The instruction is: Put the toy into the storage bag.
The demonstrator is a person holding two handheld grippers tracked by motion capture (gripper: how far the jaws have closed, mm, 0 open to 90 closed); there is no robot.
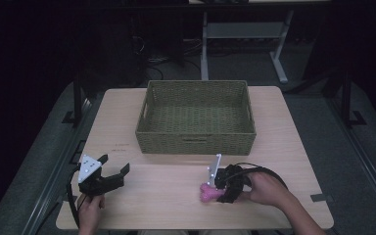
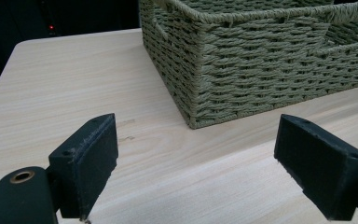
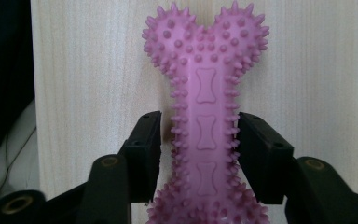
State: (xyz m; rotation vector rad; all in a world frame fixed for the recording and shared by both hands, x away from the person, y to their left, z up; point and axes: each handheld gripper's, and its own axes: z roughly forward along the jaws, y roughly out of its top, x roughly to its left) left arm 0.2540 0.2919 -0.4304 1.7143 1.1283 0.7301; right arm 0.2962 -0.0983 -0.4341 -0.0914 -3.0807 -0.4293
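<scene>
Right gripper view: the right gripper (image 3: pixel 205 154) straddles the shaft of a pink spiked bone toy (image 3: pixel 206 84) lying near the table's (image 1: pixel 127 112) front edge; its pads look pressed on the spikes, so this seems the grasp step. Next: lift it toward the wicker basket (image 1: pixel 196 139). The left gripper (image 2: pixel 196 163) rests wide open near the front left corner.

Dim lab (cables (image 1: pixel 152 61), desk frame (image 1: pixel 279 54))

Both grippers are black: the left gripper (image 1: pixel 113 173) carries a grey three-cornered plate, and a black cable loops from the right gripper (image 1: pixel 215 192).
</scene>
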